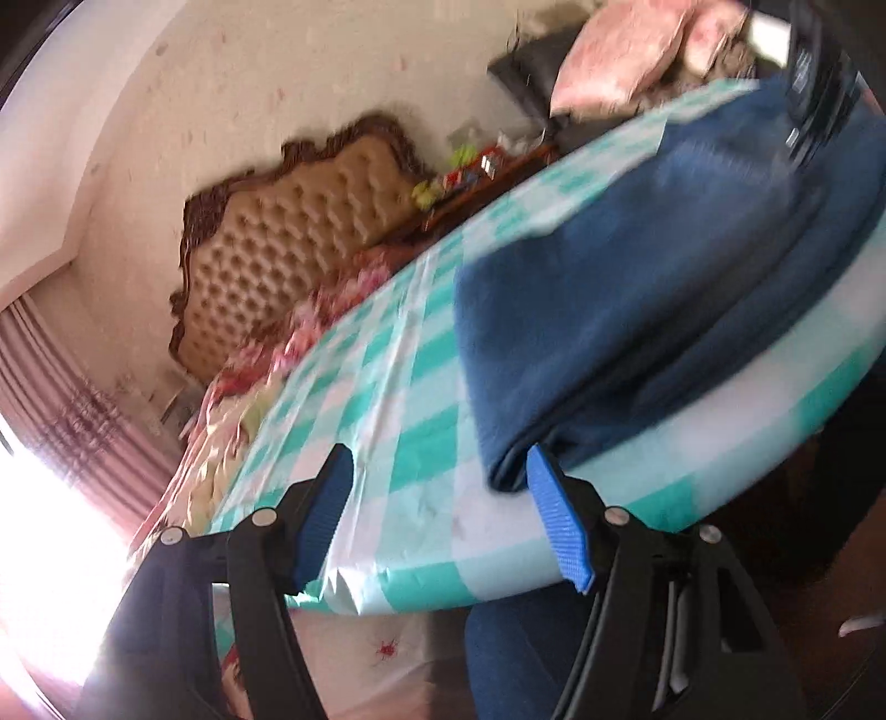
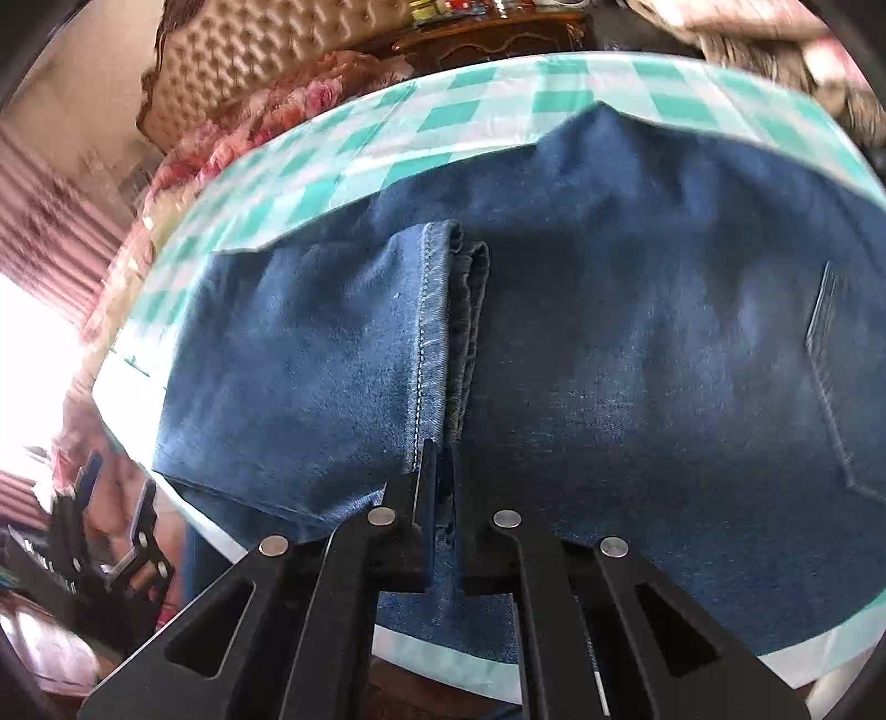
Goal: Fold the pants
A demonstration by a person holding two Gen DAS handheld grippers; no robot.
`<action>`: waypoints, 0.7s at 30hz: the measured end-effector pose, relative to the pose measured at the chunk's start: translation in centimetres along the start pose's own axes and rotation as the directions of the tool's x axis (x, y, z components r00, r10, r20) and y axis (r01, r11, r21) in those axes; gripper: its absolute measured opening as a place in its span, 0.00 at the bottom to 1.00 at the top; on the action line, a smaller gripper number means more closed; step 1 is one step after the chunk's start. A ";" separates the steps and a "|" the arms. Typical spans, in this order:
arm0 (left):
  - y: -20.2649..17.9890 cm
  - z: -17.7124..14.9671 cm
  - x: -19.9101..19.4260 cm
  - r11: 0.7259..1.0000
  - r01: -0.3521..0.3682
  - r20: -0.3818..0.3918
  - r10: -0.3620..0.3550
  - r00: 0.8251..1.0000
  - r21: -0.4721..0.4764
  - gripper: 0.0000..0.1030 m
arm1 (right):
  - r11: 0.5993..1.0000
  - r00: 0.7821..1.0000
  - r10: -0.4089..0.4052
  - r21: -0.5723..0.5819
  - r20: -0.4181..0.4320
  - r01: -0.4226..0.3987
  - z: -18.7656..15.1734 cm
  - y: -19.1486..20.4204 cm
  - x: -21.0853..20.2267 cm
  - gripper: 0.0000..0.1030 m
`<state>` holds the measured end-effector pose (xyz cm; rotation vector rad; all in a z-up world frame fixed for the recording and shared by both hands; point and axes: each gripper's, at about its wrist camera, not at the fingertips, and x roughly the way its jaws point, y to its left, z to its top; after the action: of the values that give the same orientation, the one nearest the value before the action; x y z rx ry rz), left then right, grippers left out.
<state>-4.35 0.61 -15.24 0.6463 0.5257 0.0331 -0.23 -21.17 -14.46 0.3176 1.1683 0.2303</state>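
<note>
Blue denim pants [image 2: 609, 310] lie folded on a table with a teal-and-white checked cloth [image 2: 443, 116]. My right gripper [image 2: 440, 459] is shut on the stitched hem end of a pant leg [image 2: 437, 310], folded over the rest of the pants. In the left wrist view the pants [image 1: 637, 310] lie on the cloth [image 1: 387, 399]; my left gripper [image 1: 443, 487] is open with blue pads, its right finger [image 1: 554, 515] next to the folded corner of the pants. The left gripper also shows at the far left of the right wrist view [image 2: 105, 531].
A bed with a tufted tan headboard [image 1: 288, 249] and floral bedding [image 2: 249, 127] stands behind the table. A dark wooden dresser [image 2: 498, 33] with small items stands farther back. Pink curtains [image 1: 72, 415] and a bright window are at left.
</note>
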 end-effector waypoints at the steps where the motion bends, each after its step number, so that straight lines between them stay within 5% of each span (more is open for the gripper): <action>1: -0.1 0.8 -1.0 0.999 0.033 0.030 -0.032 0.999 -0.016 0.62 | 1.000 1.000 0.003 0.020 0.004 -0.003 0.1 -0.4 -0.4 0.16; 5: -3.4 4.6 -3.6 0.982 0.189 0.156 -0.191 0.969 0.024 0.48 | 0.995 0.998 0.043 0.091 0.048 -0.047 2.2 -2.3 -2.1 0.28; 7: -6.8 6.8 -4.4 0.962 0.246 0.213 -0.267 0.940 0.117 0.38 | 0.993 0.996 0.072 0.089 0.058 -0.077 4.2 -2.5 -2.0 0.45; 8: -8.1 7.6 -4.6 0.951 0.270 0.230 -0.300 0.926 0.153 0.38 | 0.992 0.996 0.079 0.092 0.051 -0.083 5.0 -2.6 -1.6 0.54; 10: -11.4 9.1 -4.6 0.925 0.296 0.240 -0.351 0.905 0.238 0.40 | 0.990 0.994 0.101 0.096 0.039 -0.105 6.4 -2.5 -0.8 0.54; 16: -17.0 10.5 -2.5 0.863 0.357 0.130 -0.424 0.896 0.358 0.39 | 0.988 0.992 0.124 0.089 -0.007 -0.123 8.8 -2.0 1.7 0.54; 18: -17.8 10.3 -2.7 0.863 0.316 0.151 -0.400 0.904 0.394 0.40 | 0.988 0.991 0.130 0.086 -0.012 -0.129 9.2 -1.9 2.0 0.54; 21: -17.4 10.9 -2.3 0.865 0.359 0.120 -0.422 0.899 0.352 0.39 | 0.987 0.991 0.137 0.084 -0.011 -0.136 10.0 -1.8 2.4 0.54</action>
<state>-3.41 -19.97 -16.97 0.8408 0.4687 -0.5093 9.90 -23.25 -13.61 0.4707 1.1756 0.3047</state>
